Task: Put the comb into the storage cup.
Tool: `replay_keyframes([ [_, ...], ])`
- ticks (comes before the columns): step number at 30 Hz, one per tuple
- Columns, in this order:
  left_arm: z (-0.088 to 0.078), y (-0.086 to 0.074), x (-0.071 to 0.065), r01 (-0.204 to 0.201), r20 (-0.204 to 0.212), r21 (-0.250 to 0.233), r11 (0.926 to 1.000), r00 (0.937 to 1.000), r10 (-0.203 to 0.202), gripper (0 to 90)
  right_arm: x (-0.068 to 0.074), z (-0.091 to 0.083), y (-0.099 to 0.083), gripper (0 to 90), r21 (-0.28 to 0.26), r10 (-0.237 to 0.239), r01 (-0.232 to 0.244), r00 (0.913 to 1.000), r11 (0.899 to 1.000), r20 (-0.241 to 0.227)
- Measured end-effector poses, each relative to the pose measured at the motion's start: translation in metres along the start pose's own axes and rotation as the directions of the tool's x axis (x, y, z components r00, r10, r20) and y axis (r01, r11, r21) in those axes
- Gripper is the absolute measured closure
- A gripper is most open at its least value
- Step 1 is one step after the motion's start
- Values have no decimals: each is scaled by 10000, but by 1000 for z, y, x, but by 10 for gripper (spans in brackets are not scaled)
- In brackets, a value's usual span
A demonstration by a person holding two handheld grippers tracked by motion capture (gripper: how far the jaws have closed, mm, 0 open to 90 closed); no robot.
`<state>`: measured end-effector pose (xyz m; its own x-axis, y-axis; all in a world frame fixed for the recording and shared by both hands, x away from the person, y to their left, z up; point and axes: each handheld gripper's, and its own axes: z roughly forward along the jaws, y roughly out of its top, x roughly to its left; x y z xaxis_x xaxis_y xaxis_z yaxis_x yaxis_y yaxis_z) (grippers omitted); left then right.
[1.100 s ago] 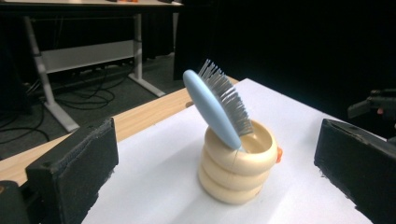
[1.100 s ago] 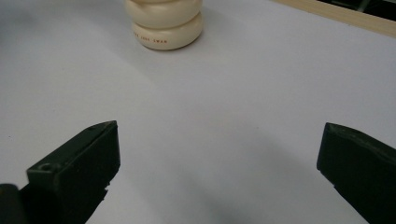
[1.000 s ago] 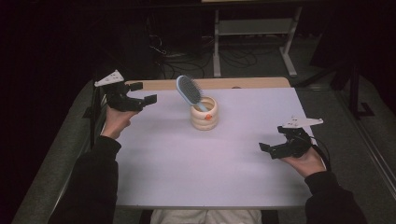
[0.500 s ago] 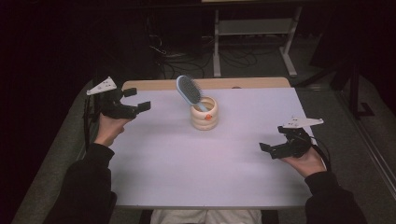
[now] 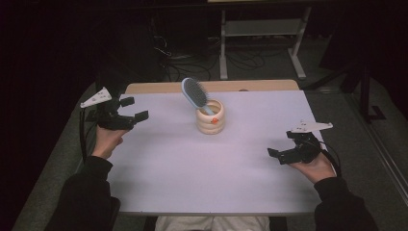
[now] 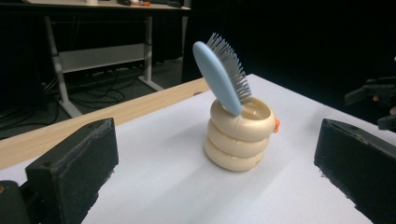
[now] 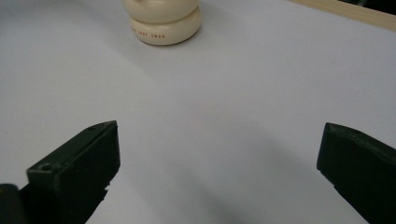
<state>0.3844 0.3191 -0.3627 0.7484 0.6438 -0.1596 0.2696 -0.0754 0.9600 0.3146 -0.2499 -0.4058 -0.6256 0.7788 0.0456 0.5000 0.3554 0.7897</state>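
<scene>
Though beside tongs [image 5: 133, 109], hairbrush [image 5: 193, 93] unobstructed

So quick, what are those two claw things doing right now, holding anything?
Left gripper: open, holding nothing.
Right gripper: open, holding nothing.

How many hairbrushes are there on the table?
1. The blue hairbrush stands tilted with its handle inside the cream holder, near the far middle of the table. Its handle end is hidden inside the holder.
</scene>
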Motion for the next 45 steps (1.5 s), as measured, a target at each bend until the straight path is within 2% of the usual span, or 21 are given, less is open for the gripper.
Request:
replay_keyframes([
  [2,-1,-5,0,129,19,-44,9999,9999,-129,0,0,0,0,0,5,9,-9,10000,10000,2],
  [11,-7,-20,-3,121,-41,137,9998,9999,-120,0,1,-1,-4,0,75,119,-119,9999,9999,0],
  [15,-15,-27,-3,-92,-418,61,9999,9991,94,0,0,-3,-6,0,23,142,-142,9999,9999,20],
  [23,-33,-41,3,205,-773,-276,9994,9967,-226,0,0,-6,-8,0,-45,234,-234,9997,9997,46],
  [28,-40,-53,3,207,-1019,-446,9988,9945,-251,0,0,-7,-9,0,-97,235,-234,9997,9997,67],
  [32,-42,-60,3,193,-1108,-327,9993,9936,-229,0,0,-7,-9,0,-53,245,-245,9997,9997,65],
  [35,-44,-65,3,359,-1077,-363,9987,9934,-396,0,0,-8,-10,0,-96,242,-241,9997,9997,79],
  [45,-47,-76,-3,186,-1464,133,9997,9891,-165,0,0,-11,-15,0,-101,348,-346,9993,9993,138],
])
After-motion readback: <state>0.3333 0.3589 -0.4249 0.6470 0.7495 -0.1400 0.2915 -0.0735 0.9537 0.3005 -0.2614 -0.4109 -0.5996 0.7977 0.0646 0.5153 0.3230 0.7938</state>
